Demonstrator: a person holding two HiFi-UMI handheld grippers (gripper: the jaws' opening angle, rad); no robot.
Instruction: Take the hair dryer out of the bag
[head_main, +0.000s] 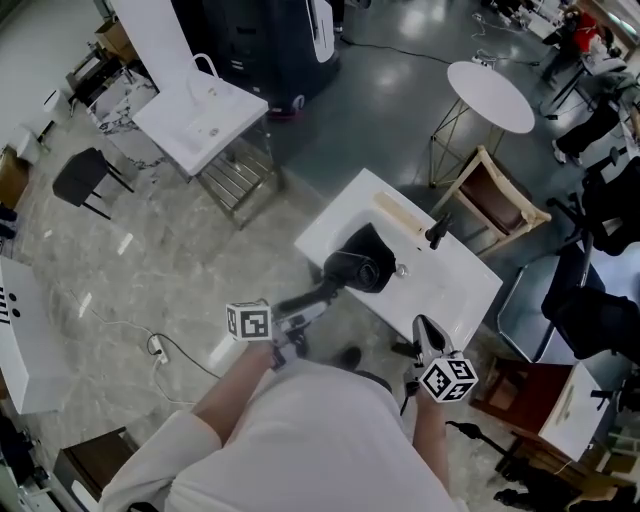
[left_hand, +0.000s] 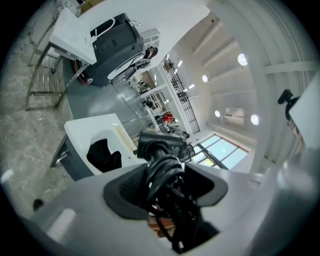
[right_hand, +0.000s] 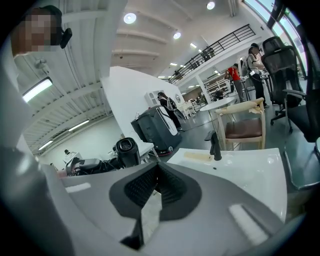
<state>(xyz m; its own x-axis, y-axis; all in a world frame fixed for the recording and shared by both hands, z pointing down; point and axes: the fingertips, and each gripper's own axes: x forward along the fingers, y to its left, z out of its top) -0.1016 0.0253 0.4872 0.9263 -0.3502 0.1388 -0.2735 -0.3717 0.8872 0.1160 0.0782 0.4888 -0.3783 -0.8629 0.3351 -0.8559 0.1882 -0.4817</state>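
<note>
Coiled black cord fills the gap of the left tongs, wound round the handle of the hair dryer. The jaws stand wide and press on that bundle from both sides. The dryer's round head juts past the tips. In the head view it hangs over the near left edge of the white worktop, where its head overlaps the black bag. The left gripper view shows the bag slumped on the worktop, apart from the dryer. Its opening cannot be made out.

The right tongs hover at the worktop's near right corner, jaws closed together with nothing between them.

Toward the far edge stand a black tap and a pale beige strip. Beyond the far right corner is a wooden chair with a brown seat, and past it a round white table. A large dark machine stands farther off, beside a second white counter.

The cord hides most of the handle, and the person's white shirt covers both forearms.
</note>
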